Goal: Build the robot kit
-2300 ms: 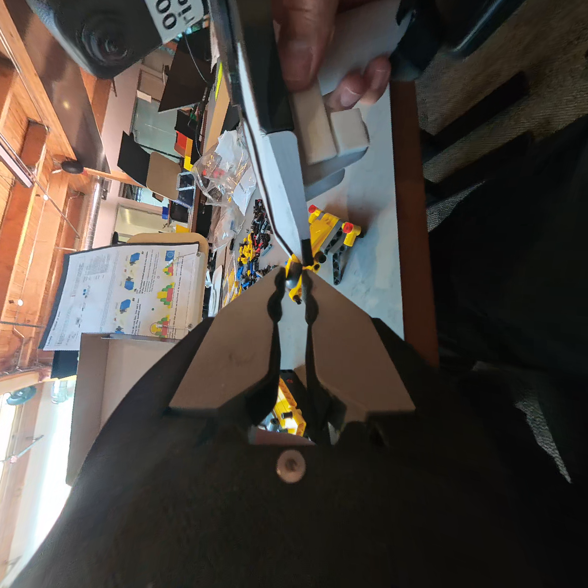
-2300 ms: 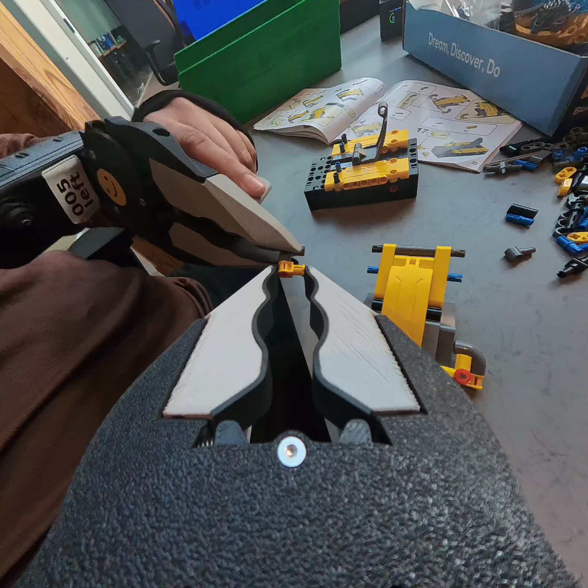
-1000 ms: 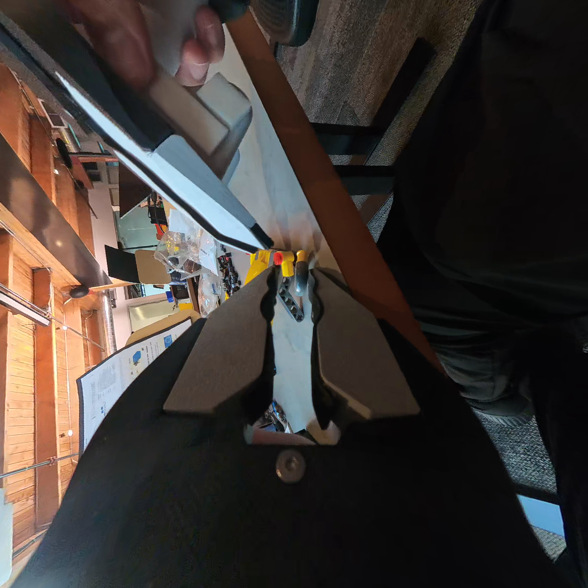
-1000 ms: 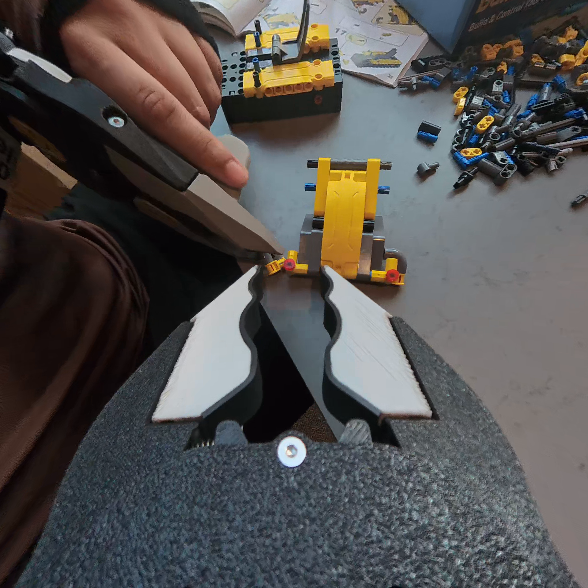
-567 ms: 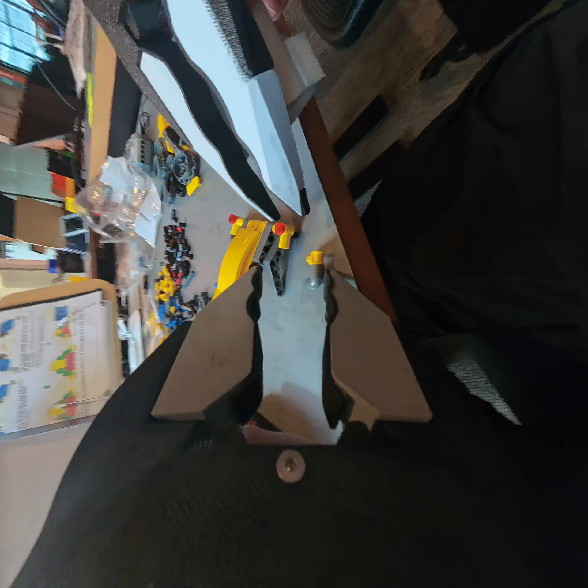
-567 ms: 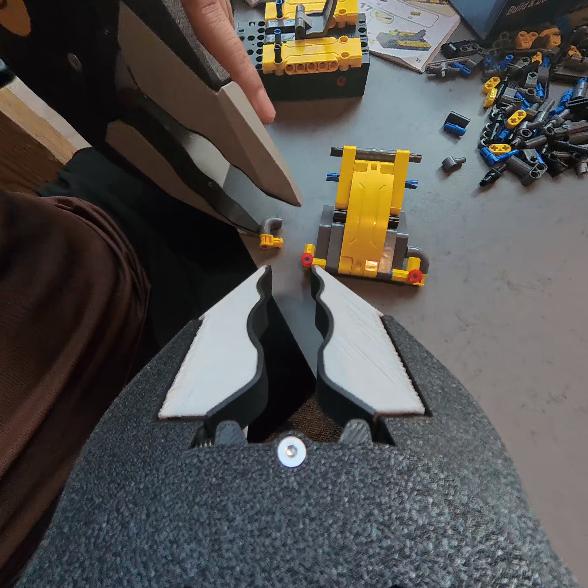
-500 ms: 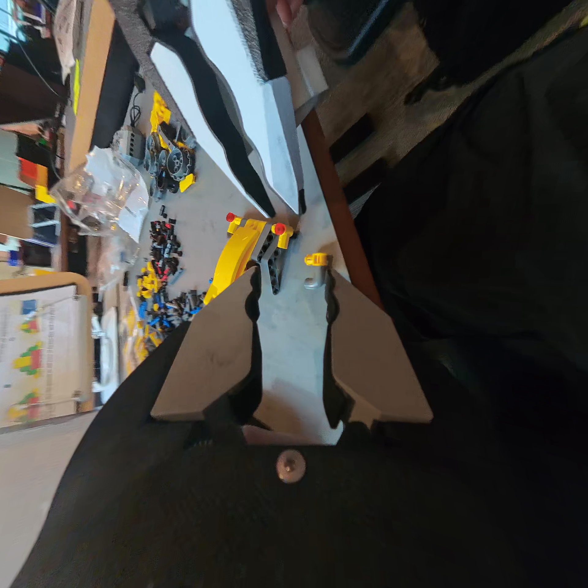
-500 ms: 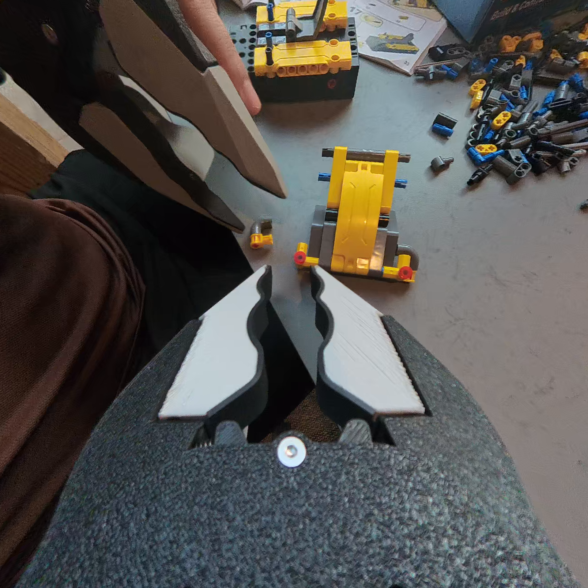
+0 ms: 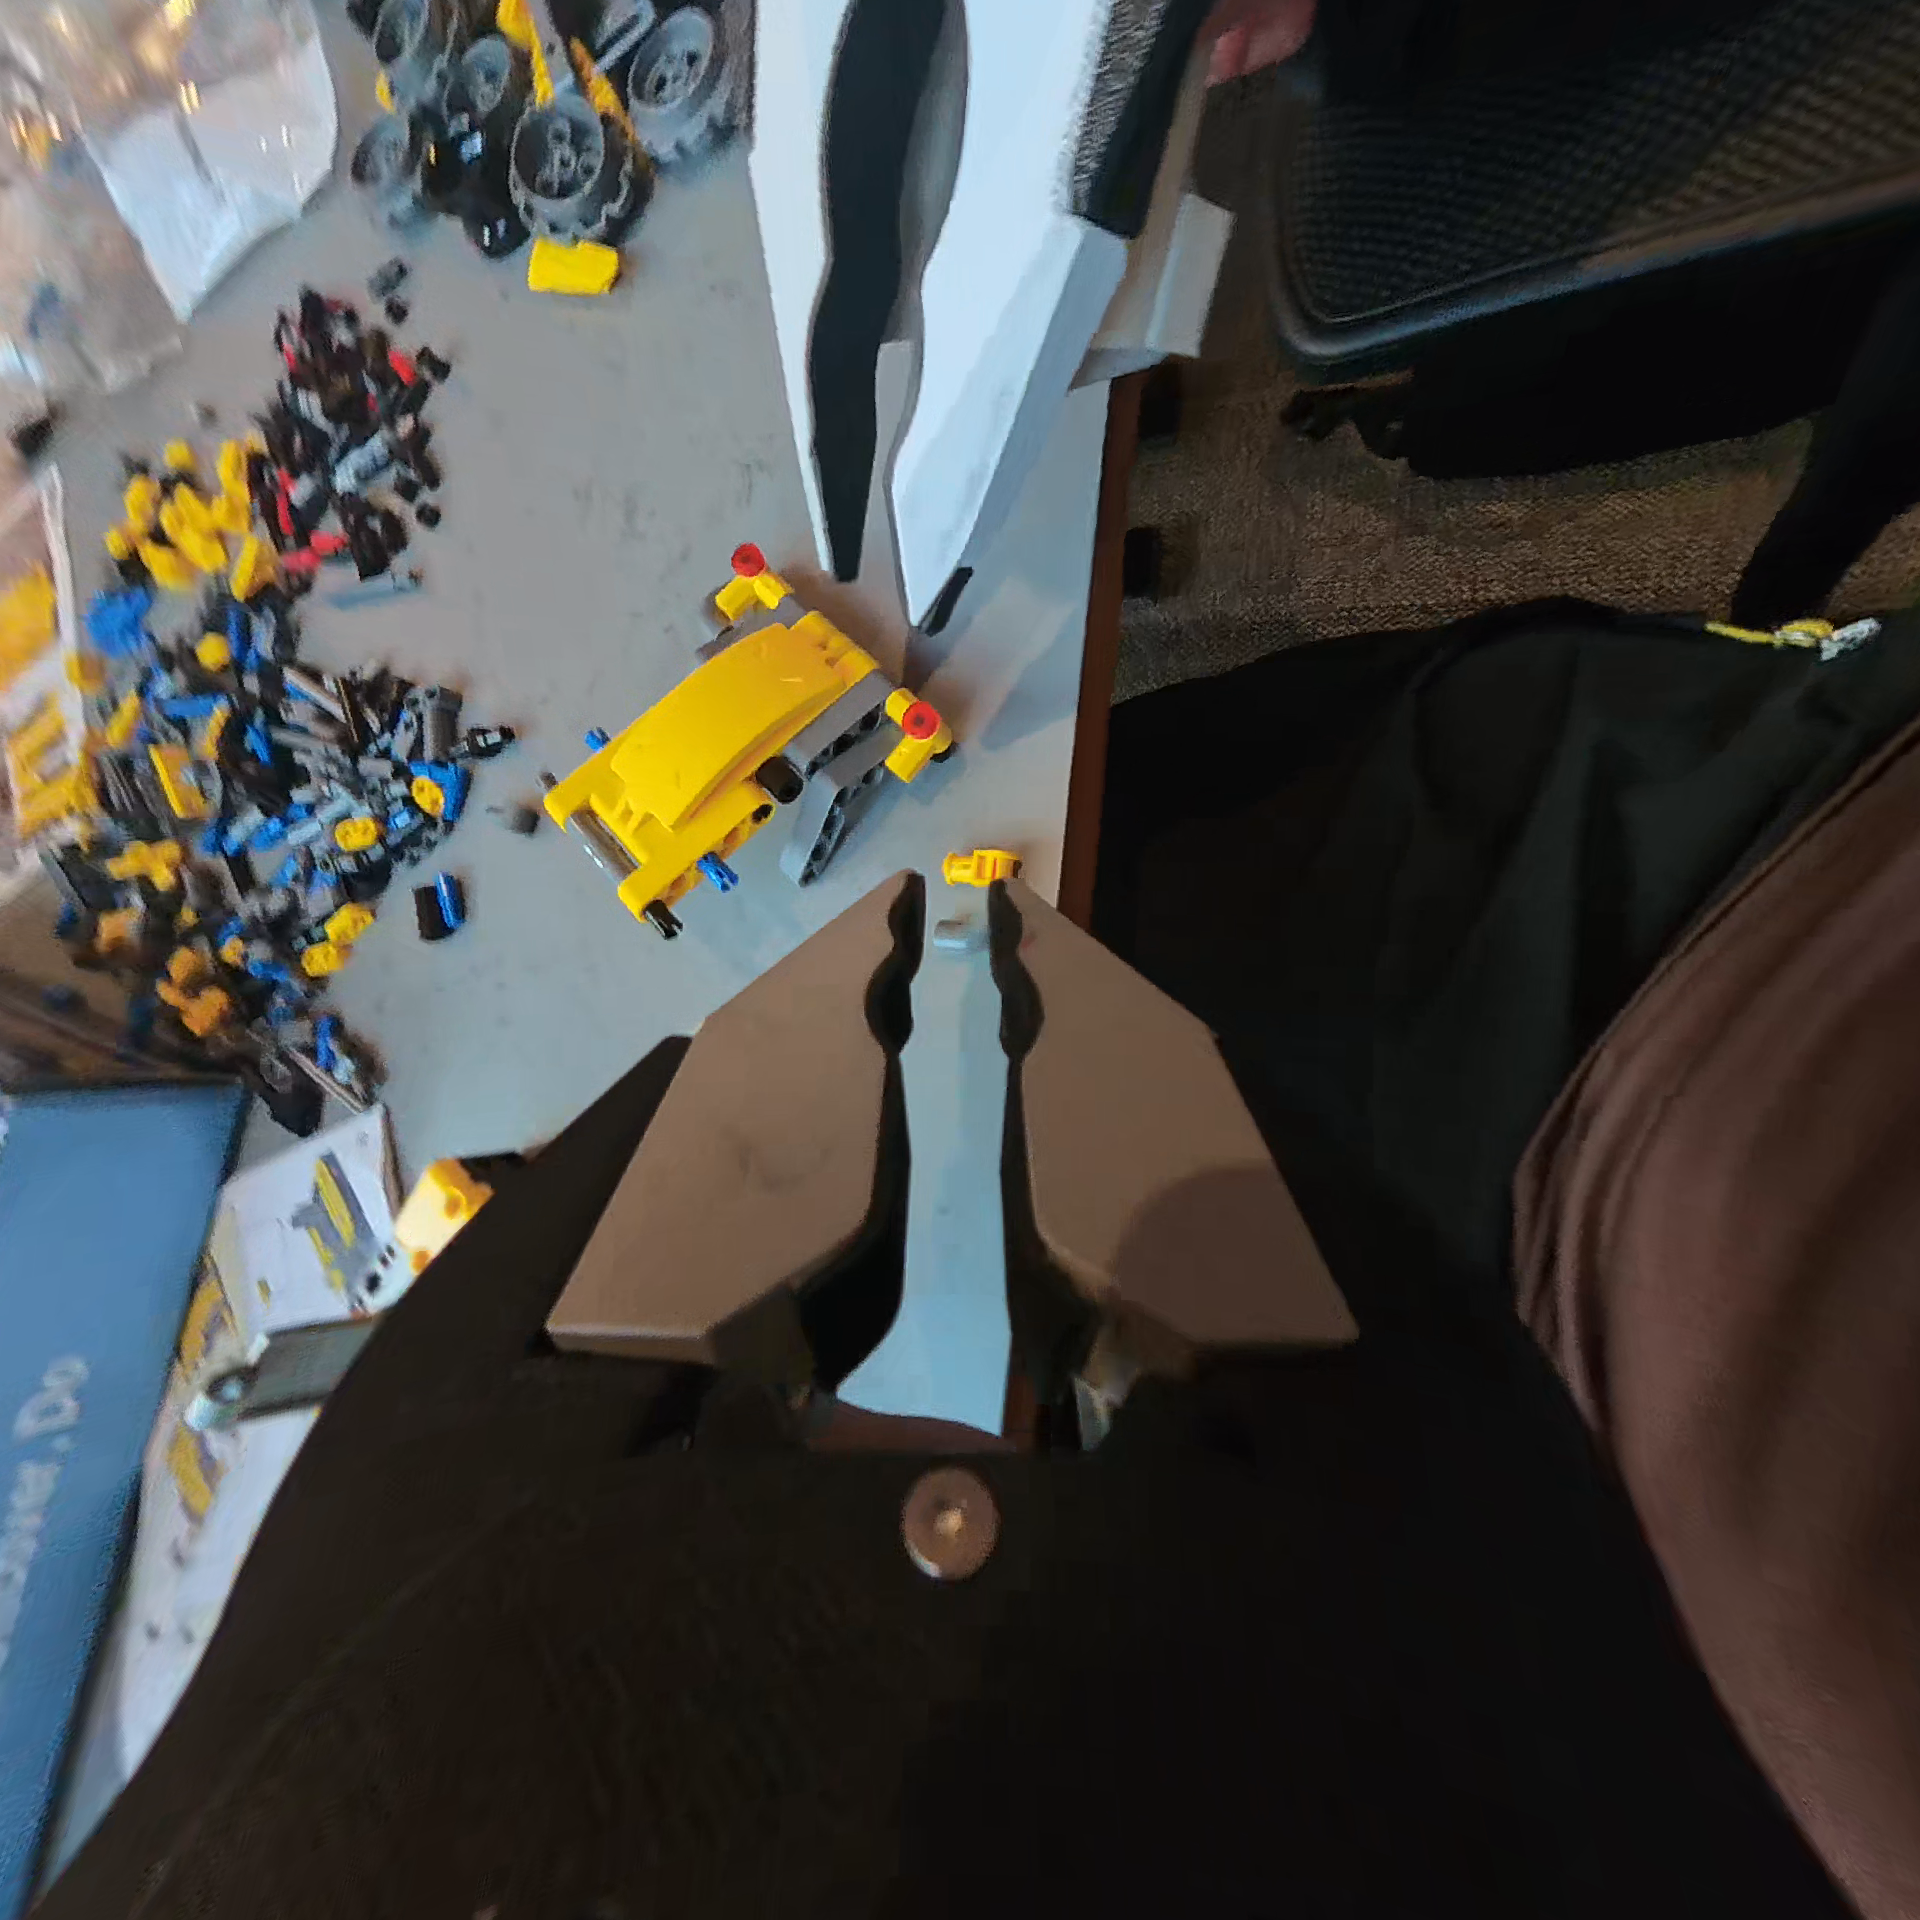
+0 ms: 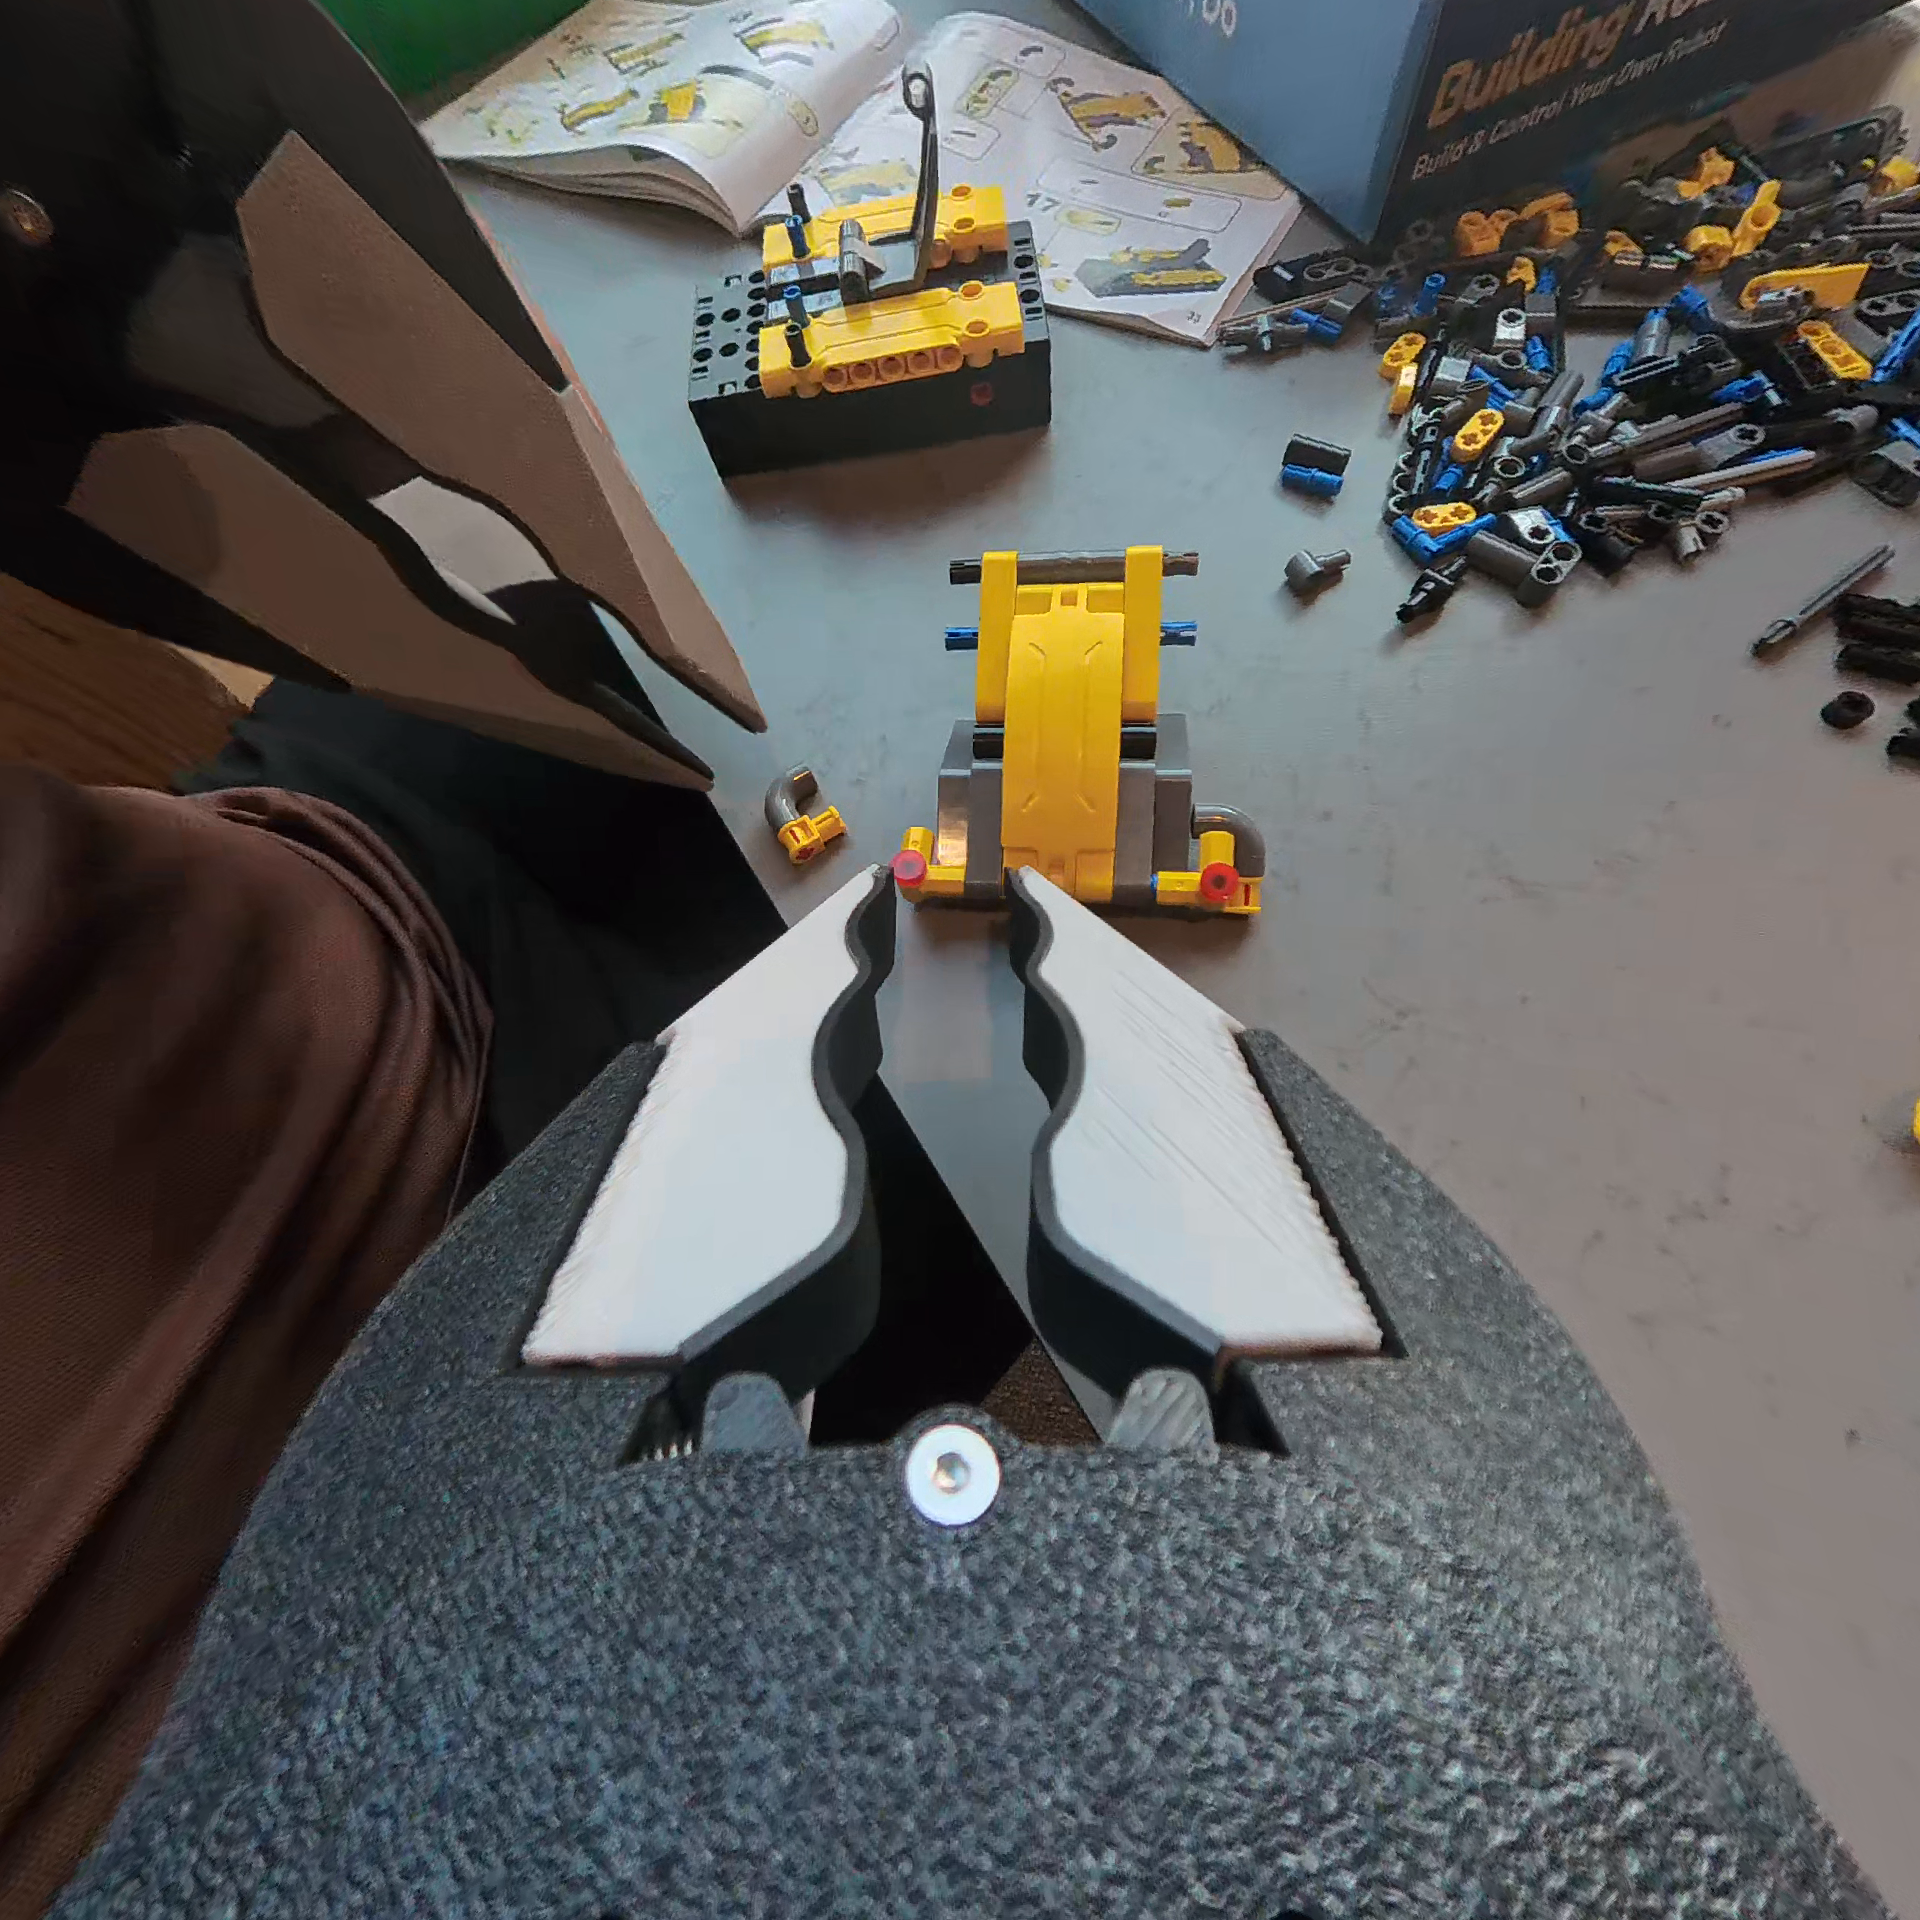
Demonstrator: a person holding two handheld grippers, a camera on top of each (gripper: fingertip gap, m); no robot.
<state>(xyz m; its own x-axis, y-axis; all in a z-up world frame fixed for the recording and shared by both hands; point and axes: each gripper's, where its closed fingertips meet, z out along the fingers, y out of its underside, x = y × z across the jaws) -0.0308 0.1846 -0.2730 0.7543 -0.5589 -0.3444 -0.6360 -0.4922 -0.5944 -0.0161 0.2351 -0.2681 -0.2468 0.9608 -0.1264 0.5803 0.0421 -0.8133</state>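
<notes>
A small grey elbow piece with a yellow connector [image 9: 975, 869] lies loose on the grey table [image 9: 623, 499] near its front edge; it also shows in the right wrist view [image 10: 805, 821]. My left gripper [image 9: 956, 888] is open and empty, its tips just short of that piece; in the right wrist view it [image 10: 732, 750] hovers above the piece. A yellow and grey brick assembly [image 10: 1070, 727] with red studs stands beside the piece and shows in the left wrist view [image 9: 727, 748]. My right gripper [image 10: 954, 881] is open and empty, tips at the assembly's near edge.
A black block with yellow beams [image 10: 873, 343] and an open instruction booklet [image 10: 831, 104] lie behind the assembly. A blue box [image 10: 1558, 83] and a pile of loose pieces [image 10: 1662, 395] are at the right. Wheels [image 9: 551, 135] lie farther off. The brown table edge [image 9: 1086, 623] is close.
The left gripper, earlier shut on the small yellow and grey piece, opened and let it drop on the table by the assembly. The right gripper moved up to the assembly's near edge.
</notes>
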